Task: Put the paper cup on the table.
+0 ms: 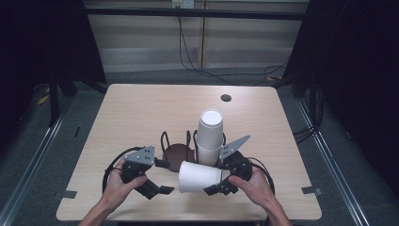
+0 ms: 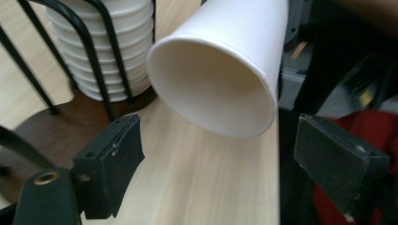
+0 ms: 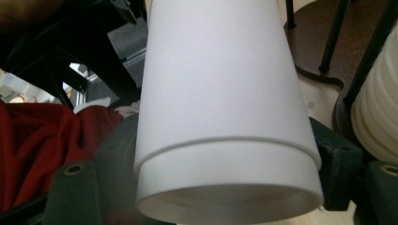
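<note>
A white paper cup (image 1: 200,176) lies on its side just above the table, its mouth toward my left gripper. My right gripper (image 1: 215,176) is shut on the cup's base end; in the right gripper view the cup (image 3: 225,117) sits between both jaws. My left gripper (image 1: 168,177) stands open, level with the cup's mouth and a little short of it. In the left gripper view the cup's rim (image 2: 211,75) is ahead of the pads (image 2: 112,159), and nothing is between them. A stack of white cups (image 1: 209,136) stands in a black wire holder with a round brown base (image 1: 176,153).
The wooden table (image 1: 141,108) has a dark round hole (image 1: 226,98) near its far edge. The cup stack (image 2: 101,51) and holder wires are close behind the held cup. Red cloth (image 3: 47,140) lies below the table's near edge. Cables run across the floor beyond.
</note>
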Demonstrator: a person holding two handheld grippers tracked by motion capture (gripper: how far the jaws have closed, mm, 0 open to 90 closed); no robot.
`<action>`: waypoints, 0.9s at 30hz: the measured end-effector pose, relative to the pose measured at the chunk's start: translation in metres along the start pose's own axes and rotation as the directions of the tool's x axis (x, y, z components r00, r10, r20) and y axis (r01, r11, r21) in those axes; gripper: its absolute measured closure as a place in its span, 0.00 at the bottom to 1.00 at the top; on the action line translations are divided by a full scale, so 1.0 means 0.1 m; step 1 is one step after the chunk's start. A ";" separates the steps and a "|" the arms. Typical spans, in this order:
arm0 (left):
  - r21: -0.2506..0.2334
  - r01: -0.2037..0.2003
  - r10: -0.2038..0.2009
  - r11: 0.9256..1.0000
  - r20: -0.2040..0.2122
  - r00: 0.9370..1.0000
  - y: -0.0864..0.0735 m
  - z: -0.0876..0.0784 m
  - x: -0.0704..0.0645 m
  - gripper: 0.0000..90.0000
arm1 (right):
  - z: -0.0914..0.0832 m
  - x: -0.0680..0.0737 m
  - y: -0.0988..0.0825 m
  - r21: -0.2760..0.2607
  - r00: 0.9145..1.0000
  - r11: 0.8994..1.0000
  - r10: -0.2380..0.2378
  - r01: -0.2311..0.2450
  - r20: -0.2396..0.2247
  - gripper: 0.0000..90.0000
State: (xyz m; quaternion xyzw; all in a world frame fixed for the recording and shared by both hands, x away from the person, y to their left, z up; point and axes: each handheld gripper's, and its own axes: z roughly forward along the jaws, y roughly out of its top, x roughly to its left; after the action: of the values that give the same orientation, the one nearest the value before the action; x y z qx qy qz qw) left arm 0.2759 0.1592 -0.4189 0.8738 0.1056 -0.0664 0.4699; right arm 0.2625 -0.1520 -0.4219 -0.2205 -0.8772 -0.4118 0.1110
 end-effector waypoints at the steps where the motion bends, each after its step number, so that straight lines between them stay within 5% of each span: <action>1: 0.007 -0.006 0.006 1.000 -0.012 1.000 -0.01 0.01 0.01 0.17 | -0.01 0.01 0.00 -0.014 1.000 1.000 -0.007 0.007 0.010 0.28; 14: -0.024 -0.003 0.002 1.000 -0.040 0.999 -0.05 0.07 -0.04 0.17 | -0.08 0.06 0.00 -0.142 0.998 0.988 -0.057 0.057 0.003 0.28; 22: -0.025 -0.008 0.006 1.000 -0.054 0.999 -0.06 0.12 -0.09 0.17 | -0.12 0.09 0.00 -0.242 0.996 0.967 -0.085 0.079 -0.015 0.28; 27: -0.106 0.007 -0.013 0.994 -0.050 0.999 -0.05 0.06 -0.11 0.17 | -0.15 0.09 -0.01 -0.304 0.995 0.949 -0.094 0.083 -0.022 0.28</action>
State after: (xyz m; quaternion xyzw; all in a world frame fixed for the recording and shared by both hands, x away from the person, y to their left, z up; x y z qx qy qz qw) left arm 0.2640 0.1550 -0.4238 0.8486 0.1253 -0.0407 0.5125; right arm 0.2543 -0.1615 -0.4098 -0.1877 -0.8106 -0.5499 0.0731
